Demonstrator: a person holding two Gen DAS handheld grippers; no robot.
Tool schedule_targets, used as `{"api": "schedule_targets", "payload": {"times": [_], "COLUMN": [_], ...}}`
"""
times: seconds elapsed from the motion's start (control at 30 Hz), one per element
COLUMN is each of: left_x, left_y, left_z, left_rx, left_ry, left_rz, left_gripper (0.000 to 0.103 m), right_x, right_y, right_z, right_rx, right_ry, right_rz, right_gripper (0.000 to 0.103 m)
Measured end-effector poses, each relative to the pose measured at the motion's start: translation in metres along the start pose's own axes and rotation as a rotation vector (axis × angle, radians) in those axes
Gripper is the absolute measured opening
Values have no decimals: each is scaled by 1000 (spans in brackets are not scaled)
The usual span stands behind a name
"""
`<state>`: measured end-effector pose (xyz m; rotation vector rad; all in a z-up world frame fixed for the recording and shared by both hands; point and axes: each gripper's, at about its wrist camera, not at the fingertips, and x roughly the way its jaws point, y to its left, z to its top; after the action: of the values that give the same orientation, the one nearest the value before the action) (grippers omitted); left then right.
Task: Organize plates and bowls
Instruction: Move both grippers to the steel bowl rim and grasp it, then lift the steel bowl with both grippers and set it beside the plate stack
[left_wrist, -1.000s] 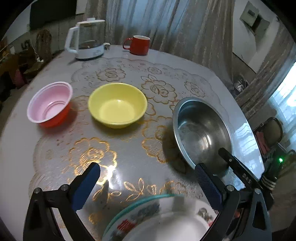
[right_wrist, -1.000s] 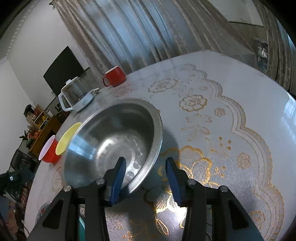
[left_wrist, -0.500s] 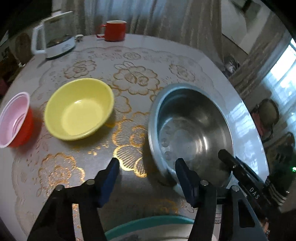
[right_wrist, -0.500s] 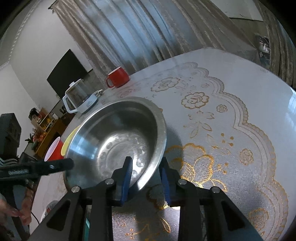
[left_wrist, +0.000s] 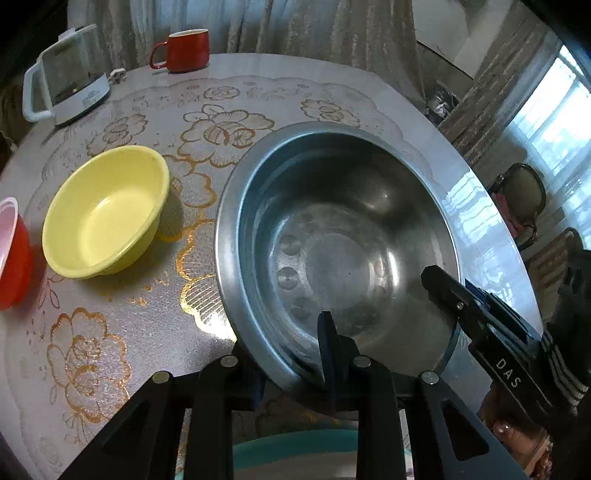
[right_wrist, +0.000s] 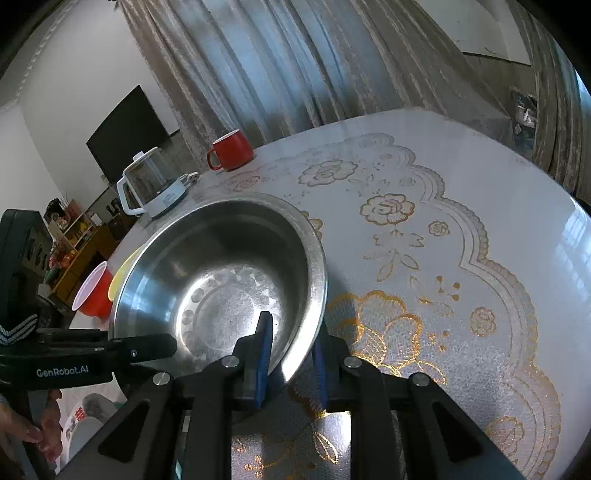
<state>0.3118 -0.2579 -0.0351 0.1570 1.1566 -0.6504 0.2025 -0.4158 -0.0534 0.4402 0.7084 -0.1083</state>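
Steel bowl (left_wrist: 332, 236), both claws closing on rim

The left wrist camera looks steeply down over its own left gripper (left_wrist: 291, 354) at the near rim of the steel basin (left_wrist: 332, 236), close enough that the basin fills mid-frame; the yellow bowl (left_wrist: 105, 210) sits to the left and the red mug (left_wrist: 186, 50) at the worktop's (left_wrist: 122, 325) far edge. The right wrist camera sits lower and flatter over the right gripper (right_wrist: 291, 354), facing across the same basin (right_wrist: 221, 280) toward the curtains (right_wrist: 295, 62). Both views share the basin, mug (right_wrist: 232, 150), kettle (right_wrist: 151, 188) and each other's gripper; the plate (right_wrist: 81, 417) near the bottom edge is only partly legible.
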Motion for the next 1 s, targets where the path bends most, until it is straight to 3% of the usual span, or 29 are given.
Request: {"api": "schedule_targets", "payload": {"times": [0.47,0.6,0.7,0.83,1.0], "left_x": [-15,-25,-33,-44,-59], "left_y": [-2,-8,-12,-16,-18], "left_z": [-11,-20,-30,-41,-57], "left_rx": [-23,-4,-11,4,11], "left_ry": [-35,-71,-87,-109,-144], "left_rz": [-16,13,-15,-24,-46], "left_gripper": [26,26,26,26,26], "right_x": [-12,-17,-27,-46,-68], "right_y": [7,6,0,7,10], "right_z": [-2,-7,-14,-24,-36], "right_rx": [-36,-16,31,-6,30], "right_ry": [-64,-70,-93,-150,-158], "right_rz": [-23,-18,10,-17,8], "right_gripper": [17,18,17,18,18]}}
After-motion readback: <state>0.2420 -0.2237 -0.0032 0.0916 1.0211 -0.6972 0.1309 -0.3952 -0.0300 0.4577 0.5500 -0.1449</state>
